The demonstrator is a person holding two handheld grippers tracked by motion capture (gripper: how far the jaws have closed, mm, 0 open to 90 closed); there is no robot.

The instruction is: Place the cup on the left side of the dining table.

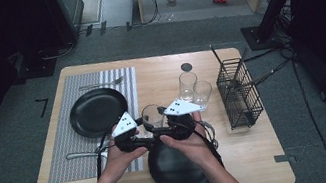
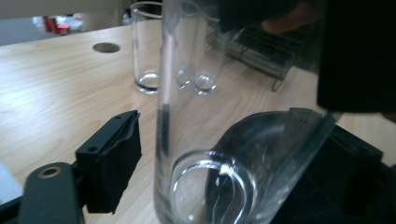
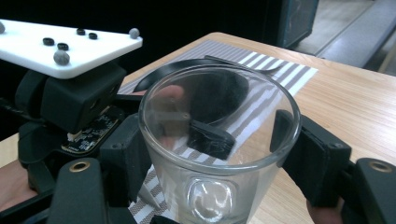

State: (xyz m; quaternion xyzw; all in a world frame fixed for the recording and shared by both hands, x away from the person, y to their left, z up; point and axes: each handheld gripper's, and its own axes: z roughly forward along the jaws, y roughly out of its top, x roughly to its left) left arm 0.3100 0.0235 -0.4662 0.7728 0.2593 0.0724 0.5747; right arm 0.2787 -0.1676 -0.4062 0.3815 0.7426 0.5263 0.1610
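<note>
While both hands hover together at the near middle of the table [image 1: 241, 143], the right gripper [image 3: 219, 154] has its jaws clamped on either side of a clear glass [image 3: 217, 154], holding it just above the wood beside the striped placemat [image 1: 58, 140]. The left gripper [image 2: 215, 158] stands with its jaws partly apart around the same glass [image 2: 205, 140]; one pad sits clear of the wall, and the other, seen through the glass, may already be touching, though I can't be sure. To hand it over well, the left jaws should close squarely on the lower wall and grip firmly before the right lets go, since smooth glass slips easily. The held glass is empty, as are the two glasses [image 1: 193, 88] standing farther back. Both black plates [image 1: 98, 112] look bare, a fork [image 1: 101, 84] lies beyond the far one, and the wire basket [image 1: 238, 93] holds what seems a single utensil.
</note>
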